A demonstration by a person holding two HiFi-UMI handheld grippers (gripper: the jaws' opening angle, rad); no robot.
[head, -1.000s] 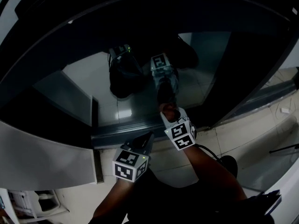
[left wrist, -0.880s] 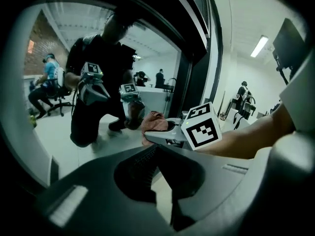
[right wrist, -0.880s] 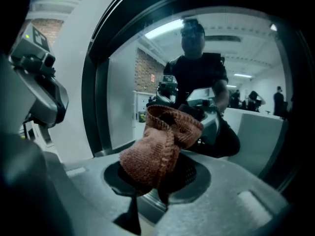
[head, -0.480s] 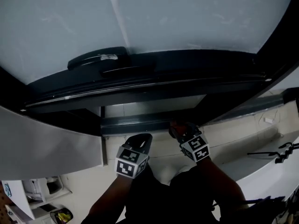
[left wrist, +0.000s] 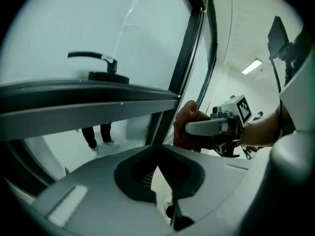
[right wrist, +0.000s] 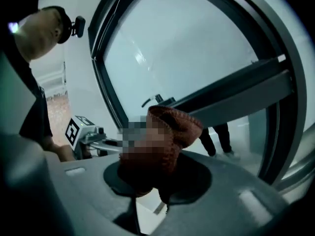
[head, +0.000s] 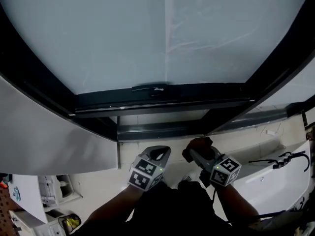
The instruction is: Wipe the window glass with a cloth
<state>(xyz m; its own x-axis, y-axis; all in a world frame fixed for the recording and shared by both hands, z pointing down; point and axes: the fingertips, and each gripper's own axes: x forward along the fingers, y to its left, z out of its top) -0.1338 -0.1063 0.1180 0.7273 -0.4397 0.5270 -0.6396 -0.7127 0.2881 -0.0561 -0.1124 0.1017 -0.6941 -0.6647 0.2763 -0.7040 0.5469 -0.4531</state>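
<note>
The window glass (head: 147,33) fills the upper head view, pale and streaked, inside a dark frame (head: 162,104) with a handle (head: 150,88). Below the frame, my right gripper (head: 193,155) is shut on a bunched reddish-brown cloth (head: 199,144), clear of the glass. In the right gripper view the cloth (right wrist: 170,132) bulges up out of my right gripper (right wrist: 157,181). My left gripper (head: 161,154) hangs just left of it, jaws together and empty. The left gripper view looks over my left gripper (left wrist: 158,156) at the handle (left wrist: 93,58) and the cloth (left wrist: 184,127).
A grey panel (head: 44,141) slants across the left. White shelving (head: 44,200) stands at the bottom left, and a white surface with black cables (head: 280,161) at the right. A person's legs (left wrist: 98,134) show through the lower glass.
The head view has swung up from the dark lower pane to the pale upper glass. My right gripper with the cloth has come down off the pane to beside the left gripper.
</note>
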